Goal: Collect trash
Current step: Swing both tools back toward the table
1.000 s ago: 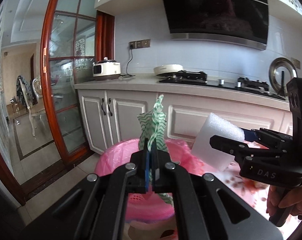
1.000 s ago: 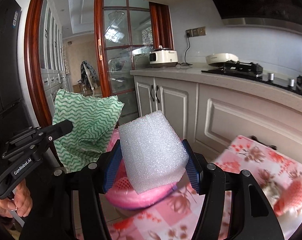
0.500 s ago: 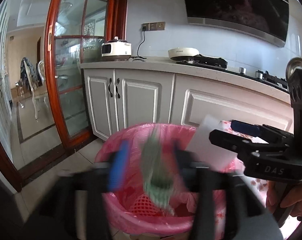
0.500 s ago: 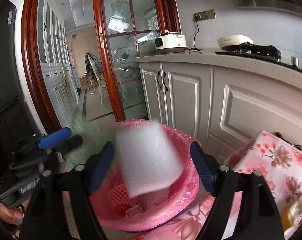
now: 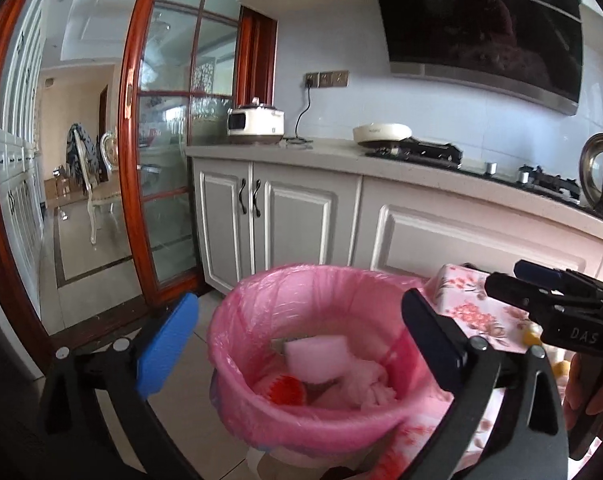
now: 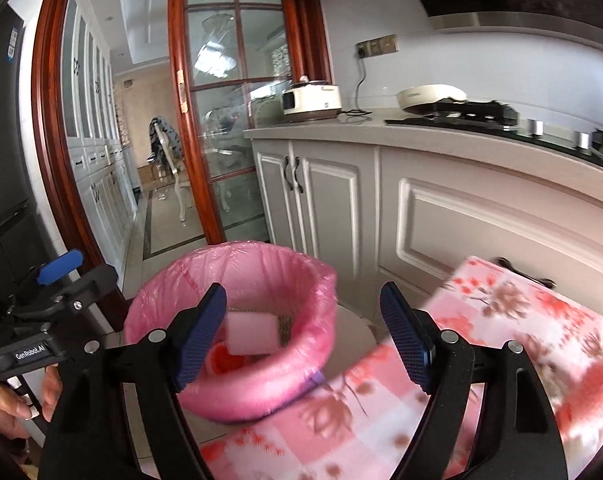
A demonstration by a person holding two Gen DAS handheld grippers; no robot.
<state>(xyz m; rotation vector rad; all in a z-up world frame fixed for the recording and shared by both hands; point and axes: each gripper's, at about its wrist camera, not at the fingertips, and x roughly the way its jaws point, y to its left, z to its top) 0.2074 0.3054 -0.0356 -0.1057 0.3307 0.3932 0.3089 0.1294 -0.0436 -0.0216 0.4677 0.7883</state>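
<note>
A trash bin with a pink liner (image 5: 261, 320) stands on the floor by the table; it also shows in the right wrist view (image 6: 317, 292). A white foam piece (image 5: 315, 358) lies inside it on other trash, also seen in the right wrist view (image 6: 251, 334). My left gripper (image 5: 301, 336) is open and empty above the bin. My right gripper (image 6: 301, 334) is open and empty above the bin's near side. The right gripper shows in the left wrist view (image 5: 549, 300), and the left gripper in the right wrist view (image 6: 61, 276).
A table with a pink floral cloth (image 6: 501, 320) stands right of the bin. White kitchen cabinets (image 5: 301, 216) and a counter with a stove (image 5: 421, 150) run behind. A red-framed glass door (image 5: 165, 160) is at the left.
Both grippers opened. The green cloth left my left gripper and the foam piece left my right gripper; the foam now lies in the bin.
</note>
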